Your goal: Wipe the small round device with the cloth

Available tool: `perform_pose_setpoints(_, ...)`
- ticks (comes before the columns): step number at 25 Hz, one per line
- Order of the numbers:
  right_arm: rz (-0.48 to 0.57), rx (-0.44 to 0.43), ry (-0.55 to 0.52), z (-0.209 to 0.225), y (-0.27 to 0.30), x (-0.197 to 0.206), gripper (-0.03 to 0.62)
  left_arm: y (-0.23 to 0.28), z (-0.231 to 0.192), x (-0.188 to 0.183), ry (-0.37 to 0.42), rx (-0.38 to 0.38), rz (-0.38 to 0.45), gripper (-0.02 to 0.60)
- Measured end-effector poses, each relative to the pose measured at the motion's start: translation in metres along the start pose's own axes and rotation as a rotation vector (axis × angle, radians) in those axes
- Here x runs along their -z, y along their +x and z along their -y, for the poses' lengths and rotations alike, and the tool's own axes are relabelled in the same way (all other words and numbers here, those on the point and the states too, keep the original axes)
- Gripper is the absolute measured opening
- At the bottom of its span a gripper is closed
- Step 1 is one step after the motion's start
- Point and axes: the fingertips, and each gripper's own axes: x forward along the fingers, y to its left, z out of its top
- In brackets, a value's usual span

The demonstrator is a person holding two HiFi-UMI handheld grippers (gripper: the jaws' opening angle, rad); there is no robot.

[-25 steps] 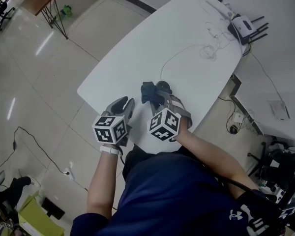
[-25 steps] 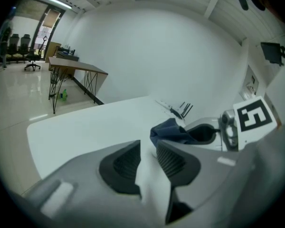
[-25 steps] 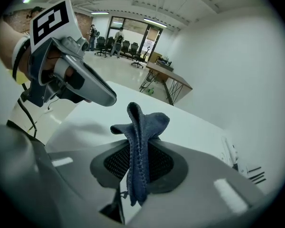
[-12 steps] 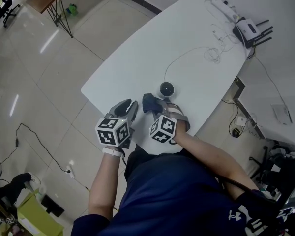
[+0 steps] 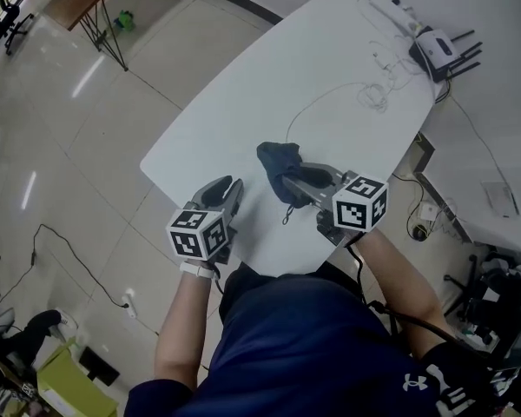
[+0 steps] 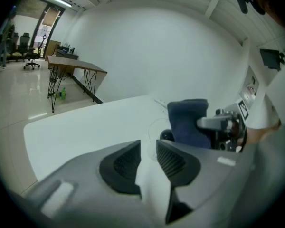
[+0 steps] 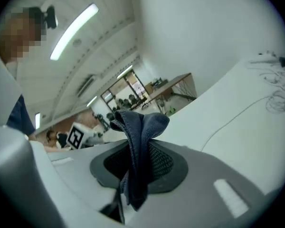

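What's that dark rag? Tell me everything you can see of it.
The cloth is dark blue, soft-looking fabric, crumpled into a folded bunch. The right gripper pinches it between its jaws; the bunch bulges past the tips and a loose end hangs below. It is over the white table, near the person's edge; whether it touches the table is unclear.

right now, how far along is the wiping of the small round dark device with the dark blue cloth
Done: the dark blue cloth is clamped in the right gripper. In hand: it hangs bunched over the small round dark device on the white table; contact cannot be told. The left gripper hovers open and empty at the near edge. Left: probably wiping passes; no view shows whether it is clean.
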Motion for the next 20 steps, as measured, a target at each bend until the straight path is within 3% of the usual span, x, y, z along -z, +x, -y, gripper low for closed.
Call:
perform_pose_setpoints(3, 0.107, 0.037, 0.196, 0.045, -0.021, -0.016, 0.081, 0.009, 0.016, -0.003, 0.022, 0.03, -0.014, 0.103)
perform_pose_setpoints(8, 0.262, -0.051, 0.682, 0.099, -0.047, 0.026, 0.08, 0.023, 0.051, -0.005, 0.086, 0.09, -0.048, 0.103)
perform_pose_setpoints(10, 0.314, -0.066, 0.805, 0.113, -0.052, 0.046, 0.08, 0.028, 0.062, -0.003, 0.125, 0.103, -0.067, 0.103)
perform_pose_setpoints(14, 0.277, -0.009, 0.848, 0.131, -0.048, 0.085, 0.08, 0.037, 0.078, -0.002, 0.196, 0.121, -0.09, 0.103)
perform_pose_setpoints(20, 0.076, 0.085, 0.643, 0.131, -0.036, 0.109, 0.08, 0.056, 0.094, -0.006, 0.241, 0.141, -0.099, 0.103)
